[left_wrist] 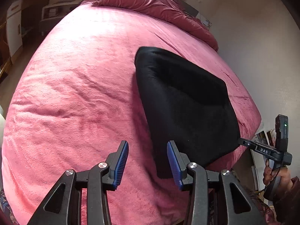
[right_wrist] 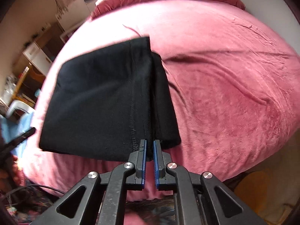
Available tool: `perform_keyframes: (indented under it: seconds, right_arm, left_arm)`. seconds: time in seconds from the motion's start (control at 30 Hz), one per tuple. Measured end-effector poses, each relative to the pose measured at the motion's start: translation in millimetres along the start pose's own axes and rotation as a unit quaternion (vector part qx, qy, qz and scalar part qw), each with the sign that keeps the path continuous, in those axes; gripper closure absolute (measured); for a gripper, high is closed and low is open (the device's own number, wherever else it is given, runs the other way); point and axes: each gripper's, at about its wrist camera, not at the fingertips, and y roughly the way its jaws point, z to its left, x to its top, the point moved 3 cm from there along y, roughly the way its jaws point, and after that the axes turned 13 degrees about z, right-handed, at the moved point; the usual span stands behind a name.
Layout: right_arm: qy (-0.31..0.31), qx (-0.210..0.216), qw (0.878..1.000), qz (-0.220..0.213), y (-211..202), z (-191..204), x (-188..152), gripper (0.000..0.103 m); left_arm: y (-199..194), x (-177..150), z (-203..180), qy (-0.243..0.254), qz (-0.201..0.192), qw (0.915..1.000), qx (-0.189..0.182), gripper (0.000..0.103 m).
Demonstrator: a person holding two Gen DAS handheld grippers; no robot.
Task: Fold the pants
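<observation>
The black pants (left_wrist: 185,103) lie folded into a thick stack on the pink bed (left_wrist: 75,93), near its front right corner. My left gripper (left_wrist: 148,150) is open and empty, just left of the stack's near edge. In the right wrist view the pants (right_wrist: 105,97) fill the middle, and my right gripper (right_wrist: 149,148) is nearly closed on the near edge of the stack, with black cloth between the blue pads (right_wrist: 143,159). The right gripper also shows in the left wrist view (left_wrist: 241,141), touching the stack's right corner.
A bunched red duvet (left_wrist: 150,5) lies along the head of the bed. A wall (left_wrist: 253,46) runs close along the bed's right side. Shelves and white furniture (right_wrist: 37,56) stand off the left side. Cables and clutter (right_wrist: 28,193) lie on the floor.
</observation>
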Motion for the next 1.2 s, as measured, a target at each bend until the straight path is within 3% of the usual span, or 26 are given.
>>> perform_keyframes:
  seconds: [0.13,0.27,0.37,0.47,0.5,0.53,0.7,0.93,1.2]
  right_arm:
    - [0.005,-0.013,1.0,0.009,17,0,3,0.096]
    - [0.001,0.001,1.0,0.013,14,0,0,0.094]
    - [0.009,0.025,1.0,0.016,7,-4,2,0.089]
    - [0.018,0.043,0.999,0.004,-8,-13,4,0.067]
    - [0.023,0.047,0.999,-0.003,-13,-16,6,0.052]
    - [0.031,0.056,0.998,-0.013,-18,-20,9,0.043]
    - [0.062,0.106,0.992,-0.033,-21,-31,36,0.033]
    - [0.046,0.102,0.994,0.002,9,-23,74,0.031]
    - [0.015,0.142,0.989,0.031,39,-25,101,0.035]
  left_arm:
    - [24,-2,-14,0.028,0.025,0.999,0.022,0.059]
    - [30,-1,-2,0.012,0.041,0.9985,0.035,0.059]
    - [20,2,3,-0.005,0.027,0.9995,0.015,0.059]
    - [5,14,8,-0.032,-0.001,0.9992,-0.026,0.055]
    - [3,19,9,-0.039,-0.006,0.9987,-0.034,0.05]
    - [1,23,10,-0.044,-0.01,0.998,-0.043,0.049]
    - [19,50,8,-0.049,0.007,0.9972,-0.056,0.048]
    - [45,74,-5,-0.033,0.015,0.9976,-0.059,0.048]
    - [71,87,-8,-0.044,0.035,0.9952,-0.08,0.043]
